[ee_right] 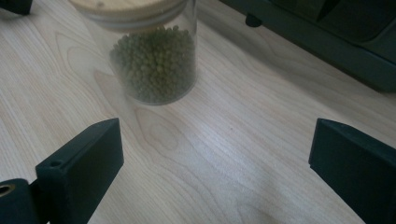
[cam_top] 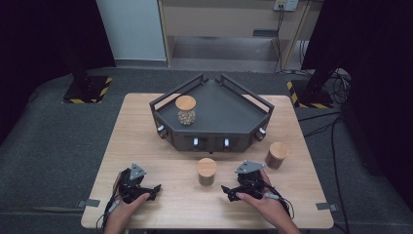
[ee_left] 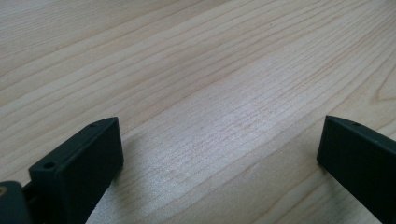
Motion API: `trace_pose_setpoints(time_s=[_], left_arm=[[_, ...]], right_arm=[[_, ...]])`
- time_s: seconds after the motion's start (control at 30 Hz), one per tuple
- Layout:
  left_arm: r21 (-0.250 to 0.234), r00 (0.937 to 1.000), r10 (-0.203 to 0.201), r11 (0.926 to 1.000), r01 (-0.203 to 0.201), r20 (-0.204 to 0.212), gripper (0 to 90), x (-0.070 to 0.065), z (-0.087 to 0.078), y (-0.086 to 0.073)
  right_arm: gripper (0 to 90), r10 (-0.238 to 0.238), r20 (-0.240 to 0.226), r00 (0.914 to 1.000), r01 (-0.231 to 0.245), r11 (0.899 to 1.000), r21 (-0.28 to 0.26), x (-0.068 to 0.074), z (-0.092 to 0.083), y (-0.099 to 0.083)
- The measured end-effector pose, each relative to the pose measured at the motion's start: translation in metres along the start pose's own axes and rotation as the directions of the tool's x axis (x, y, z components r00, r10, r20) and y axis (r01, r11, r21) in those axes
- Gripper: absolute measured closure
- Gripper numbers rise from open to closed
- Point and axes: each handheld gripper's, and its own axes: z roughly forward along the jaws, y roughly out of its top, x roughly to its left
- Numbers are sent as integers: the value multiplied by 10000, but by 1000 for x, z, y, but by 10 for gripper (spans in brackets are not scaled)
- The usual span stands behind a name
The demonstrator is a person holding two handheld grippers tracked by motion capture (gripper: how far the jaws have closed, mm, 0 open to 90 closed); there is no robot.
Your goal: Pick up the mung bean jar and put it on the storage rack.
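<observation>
A: Table (cam_top: 146, 146), light wood, seen from above. Far centre: a dark angular tray (cam_top: 234, 114) with rails along its far edges and small knobs along its near face. It takes up most of the far half.

B: Anything in it?

A: One glass jar, pale contents (cam_top: 185, 110), wooden lid, upright in the tray's left part.

B: Other jars?

A: Two on the bare wood. Centre jar (cam_top: 206, 171) stands just near of the tray's front face, upright, wooden lid. The right gripper view shows small green round grains inside it. Right jar (cam_top: 276, 155) stands near the tray's right front corner, contents look dark brown, lid on. The two stand apart from each other.

B: Left gripper?

A: Left gripper (cam_top: 155, 190) at the near left, held in the person's left hand (cam_top: 127, 209), resting low on the table, jaws pointing right. Its own view shows both black jaws set wide apart, bare wood grain between them. Holding nothing.

B: Right gripper?

A: Right gripper (cam_top: 228, 192) at the near right in the right hand (cam_top: 265, 204), jaws pointing left, grey plate on top. Jaws spread wide in its own view too, nothing between them. The centre jar sits just beyond its tips, not touching.

B: Grippers relative to each other?

A: Tips face one another across bare table, well apart; the centre jar stands farther in, between them.
</observation>
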Motion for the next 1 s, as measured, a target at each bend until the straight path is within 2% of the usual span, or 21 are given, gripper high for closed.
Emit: trace_pose_setpoints(time_s=[0.33,0.8,1.0], left_arm=[[-1,10000,-1,10000,1,-1,0,0,0,0],[2,10000,1,10000,-1,-2,0,0,0,0],[3,10000,3,10000,-3,-1,0,0,0,0]], right_arm=[[34,-98,-28,9999,98,9999,-116,3,-1,14],[37,-527,-248,9983,526,9986,-41,13,15,34],[42,-525,-385,9979,529,9985,113,15,23,37]])
